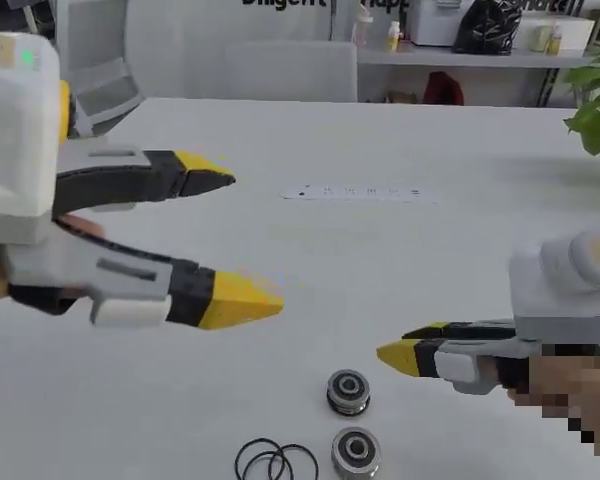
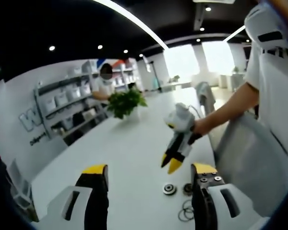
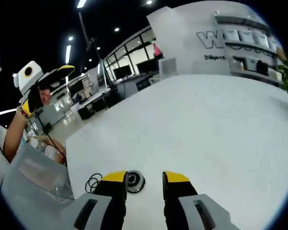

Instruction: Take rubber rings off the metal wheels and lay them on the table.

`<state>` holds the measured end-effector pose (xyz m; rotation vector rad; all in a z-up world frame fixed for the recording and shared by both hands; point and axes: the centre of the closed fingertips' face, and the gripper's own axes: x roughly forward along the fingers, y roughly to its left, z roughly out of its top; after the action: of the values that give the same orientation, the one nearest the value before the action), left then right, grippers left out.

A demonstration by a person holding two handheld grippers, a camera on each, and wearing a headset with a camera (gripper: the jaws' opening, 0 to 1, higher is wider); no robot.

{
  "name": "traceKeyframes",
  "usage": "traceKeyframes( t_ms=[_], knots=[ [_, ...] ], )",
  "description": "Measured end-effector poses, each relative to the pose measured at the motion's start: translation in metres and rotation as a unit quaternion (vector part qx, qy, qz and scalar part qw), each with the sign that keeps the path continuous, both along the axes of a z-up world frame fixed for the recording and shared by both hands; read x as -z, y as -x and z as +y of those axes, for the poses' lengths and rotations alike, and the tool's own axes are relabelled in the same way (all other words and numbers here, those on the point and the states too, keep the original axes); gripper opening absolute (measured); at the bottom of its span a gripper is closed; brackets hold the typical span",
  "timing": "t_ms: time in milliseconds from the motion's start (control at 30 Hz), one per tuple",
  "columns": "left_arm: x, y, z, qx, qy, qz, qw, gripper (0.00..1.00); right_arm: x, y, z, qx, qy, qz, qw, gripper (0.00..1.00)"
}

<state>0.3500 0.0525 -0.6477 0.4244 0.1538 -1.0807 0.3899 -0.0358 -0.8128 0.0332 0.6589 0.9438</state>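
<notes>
Jaws apart on left gripper and right gripper; metal wheel just beyond right tips

the left hand-held gripper is white and pale grey in the body, with black jaws ending in bright yellow tips. a small green light glows on its housing. the right hand-held gripper wears the same white, black and yellow. the bench is plain off-white. the two metal wheels are silver-grey with dark hubs, the farther one banded black. the loose rubber rings are black. the plant is leafy green.
</notes>
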Motion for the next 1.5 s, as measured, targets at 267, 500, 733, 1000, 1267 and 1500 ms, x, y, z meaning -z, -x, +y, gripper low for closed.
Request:
traceKeyframes(
  t_ms=[267, 500, 733, 1000, 1267, 1500],
  knots=[
    [0.003, -0.016, -0.03, 0.034, -0.009, -0.014, 0.9993, 0.62, 0.009, 0.004, -0.002, -0.017, 0.021, -0.003, 0.9996, 0.28],
    [0.008, -0.029, -0.052, 0.044, 0.022, -0.026, 0.9984, 0.57, 0.02, 0.01, -0.002, -0.032, 0.041, 0.0, 0.9986, 0.27],
    [0.026, -0.044, -0.062, 0.03, 0.045, -0.01, 0.9985, 0.5, 0.034, 0.02, 0.004, -0.059, 0.064, 0.009, 0.9962, 0.27],
    [0.078, -0.048, -0.056, 0.008, 0.038, 0.035, 0.9986, 0.46, 0.044, 0.026, 0.01, -0.081, 0.079, 0.007, 0.9935, 0.29],
    [0.125, -0.044, -0.055, 0.013, -0.01, 0.061, 0.998, 0.35, 0.048, 0.024, 0.014, -0.08, 0.082, -0.001, 0.9935, 0.3],
    [0.151, -0.033, -0.061, 0.028, -0.037, 0.089, 0.9949, 0.33, 0.052, 0.028, 0.019, -0.088, 0.085, 0.001, 0.9924, 0.3]
  ],
)
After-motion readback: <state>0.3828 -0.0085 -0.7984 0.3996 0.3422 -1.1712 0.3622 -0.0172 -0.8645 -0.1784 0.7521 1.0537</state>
